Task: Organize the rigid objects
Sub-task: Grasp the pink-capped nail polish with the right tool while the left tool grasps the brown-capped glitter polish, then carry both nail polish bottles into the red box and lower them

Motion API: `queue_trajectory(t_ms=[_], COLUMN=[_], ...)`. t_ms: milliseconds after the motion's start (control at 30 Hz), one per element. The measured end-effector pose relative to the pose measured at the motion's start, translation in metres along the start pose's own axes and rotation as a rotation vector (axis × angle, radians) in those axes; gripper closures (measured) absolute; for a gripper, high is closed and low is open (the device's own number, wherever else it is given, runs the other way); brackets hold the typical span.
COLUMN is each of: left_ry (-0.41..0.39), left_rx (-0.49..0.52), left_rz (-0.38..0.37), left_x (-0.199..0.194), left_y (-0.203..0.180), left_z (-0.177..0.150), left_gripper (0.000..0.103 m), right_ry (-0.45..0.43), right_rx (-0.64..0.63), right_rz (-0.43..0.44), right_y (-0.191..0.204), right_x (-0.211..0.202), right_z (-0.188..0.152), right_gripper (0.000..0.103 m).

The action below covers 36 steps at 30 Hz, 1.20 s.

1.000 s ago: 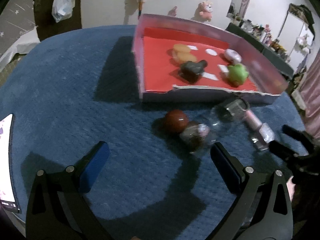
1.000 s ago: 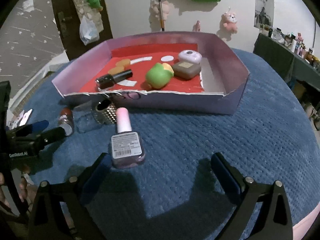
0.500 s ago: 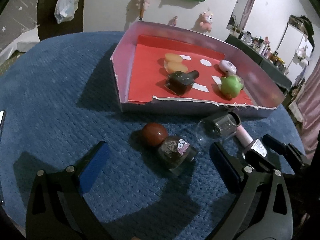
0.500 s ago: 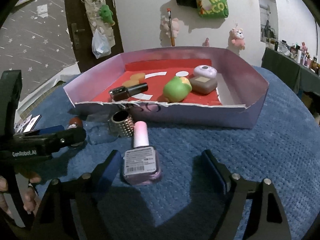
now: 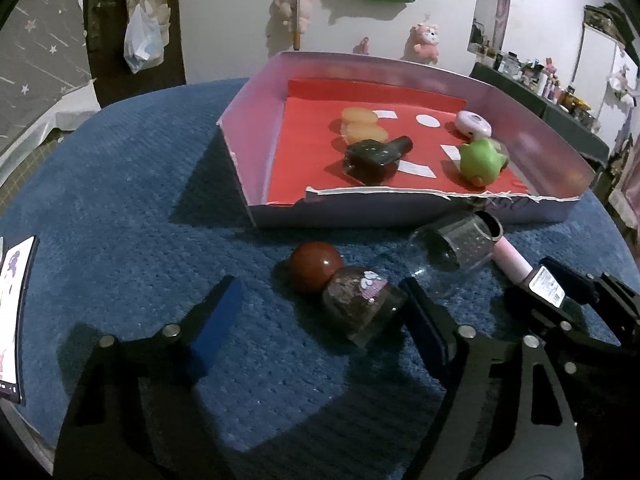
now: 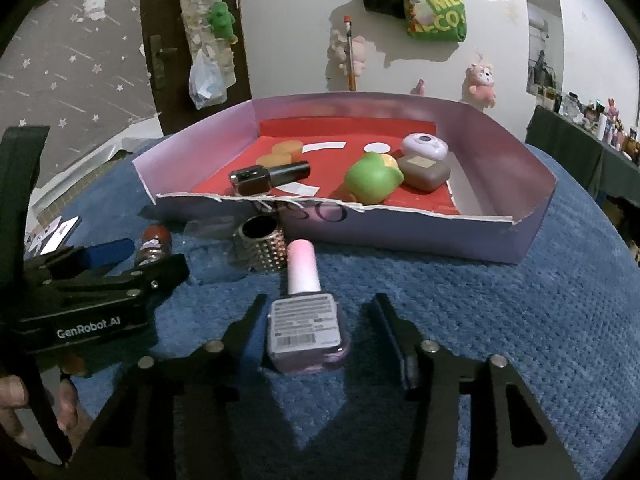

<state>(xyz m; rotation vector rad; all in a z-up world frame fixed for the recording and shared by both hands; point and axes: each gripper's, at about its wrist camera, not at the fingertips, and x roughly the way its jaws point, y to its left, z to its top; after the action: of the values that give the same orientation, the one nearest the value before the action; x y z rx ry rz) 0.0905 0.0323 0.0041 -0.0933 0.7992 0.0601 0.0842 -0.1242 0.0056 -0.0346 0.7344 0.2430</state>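
Observation:
On the blue cloth, a brown bottle with a round red-brown cap (image 5: 360,304) lies between the fingers of my left gripper (image 5: 320,308). The jaws are closing; the blue left pad (image 5: 218,320) stands well off the bottle. A pink nail polish bottle (image 6: 306,328) lies label-up between the fingers of my right gripper (image 6: 318,320). Those jaws are closing too, with a gap showing on the bottle's right side. A clear bottle with a studded silver cap (image 6: 260,248) lies between the two bottles, close to the lilac box (image 6: 400,232).
The red-lined box holds a black polish bottle (image 5: 376,156), a green toy (image 5: 480,162), orange discs (image 5: 360,124), a pink round case (image 5: 474,124) and a brown block (image 6: 424,170). A phone (image 5: 16,320) lies at the table's left edge. A person's hand (image 6: 12,396) holds the left gripper.
Both grippers came forward and lower over their bottles, and both pairs of jaws narrowed. The brown bottle and the pink bottle now lie between the fingers.

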Motion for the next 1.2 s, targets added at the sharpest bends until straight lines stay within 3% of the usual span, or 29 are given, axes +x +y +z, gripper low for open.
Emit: queue_trajectory(t_ms=[167,367,467,667,833,1000,1100,1200], left_ry=[-0.002,-0.010,-0.012,-0.004,-0.003,-0.025,-0.049,-0.055], left_rx=[0.017,0.012,0.011,-0.007,0.050,0.055,0.076,0.083], left_rz=[-0.024,-0.053,-0.082,-0.139,-0.188,-0.164,-0.124,-0.104], left_x=[-0.002,-0.006,-0.008,-0.012,-0.017,-0.017,-0.017,-0.018], left_y=[-0.005,-0.004,-0.003,0.006,0.011,0.006,-0.001,-0.005], left_z=[-0.001,-0.003,-0.004,-0.005,-0.011,-0.014,-0.017,-0.019], left_gripper=[0.044,0.051,0.067,0.067,0.067,0.066,0.066,0.067], right_ry=[0.007,0.003,0.006,0.019,0.019,-0.023,-0.040,-0.040], right_rx=[-0.012,-0.020,-0.020,-0.011,-0.006,-0.015,-0.037,-0.055], right_rz=[0.005,0.003,0.010,0.026,0.034,0.044,0.038,-0.001], right_y=[0.004,0.006,0.005,0.002,-0.002,0.001,0.004,0.007], right_x=[0.003,0.003,0.003,-0.001,-0.007,-0.006,-0.008,-0.008], right_z=[0.002,0.002,0.002,0.002,-0.002,-0.006,-0.010,-0.011], right_gripper=[0.057,0.063,0.063,0.064,0.063,0.055,0.055,0.064])
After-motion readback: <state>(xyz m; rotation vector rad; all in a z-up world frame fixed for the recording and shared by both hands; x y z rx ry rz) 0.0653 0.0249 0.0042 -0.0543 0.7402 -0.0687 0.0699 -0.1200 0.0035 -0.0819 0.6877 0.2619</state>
